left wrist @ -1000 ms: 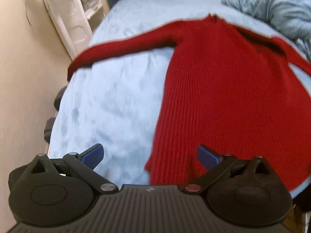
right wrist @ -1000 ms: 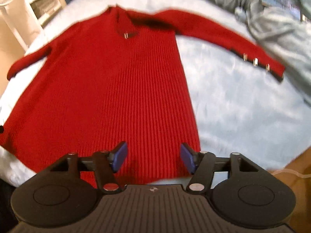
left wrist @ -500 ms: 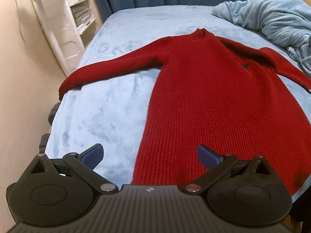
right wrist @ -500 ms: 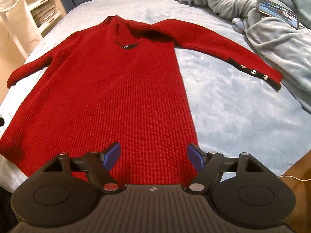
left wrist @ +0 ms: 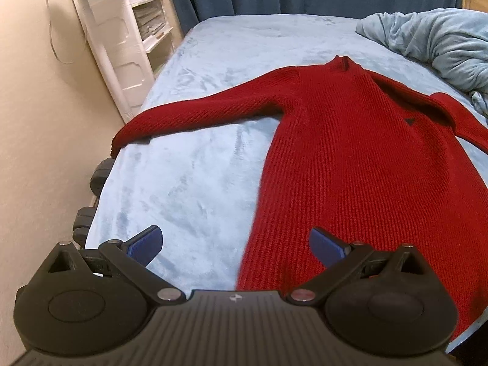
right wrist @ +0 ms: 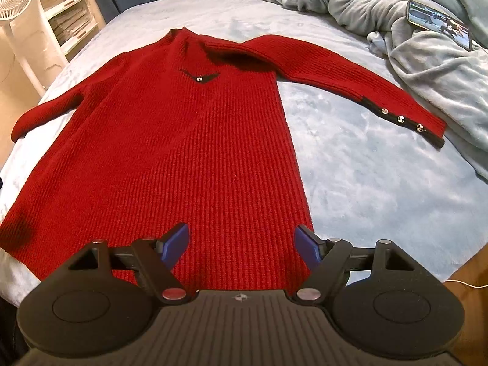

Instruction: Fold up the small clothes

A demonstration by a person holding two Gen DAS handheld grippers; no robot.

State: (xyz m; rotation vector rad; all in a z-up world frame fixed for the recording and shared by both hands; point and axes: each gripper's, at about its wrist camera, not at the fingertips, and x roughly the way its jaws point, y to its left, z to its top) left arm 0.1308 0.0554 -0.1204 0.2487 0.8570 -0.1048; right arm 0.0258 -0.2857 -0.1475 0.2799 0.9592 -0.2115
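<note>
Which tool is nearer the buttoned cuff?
Right. The right tool hangs over the sweater's hem, on the side of the buttoned cuff. The left tool is at the hem's opposite edge.

A white tower fan [left wrist: 100,9] is standing beside white shelves [left wrist: 149,21]; a rumpled blue blanket [right wrist: 396,15] is lying on the bed [left wrist: 183,167]; a phone [right wrist: 439,24] is resting on it.
</note>
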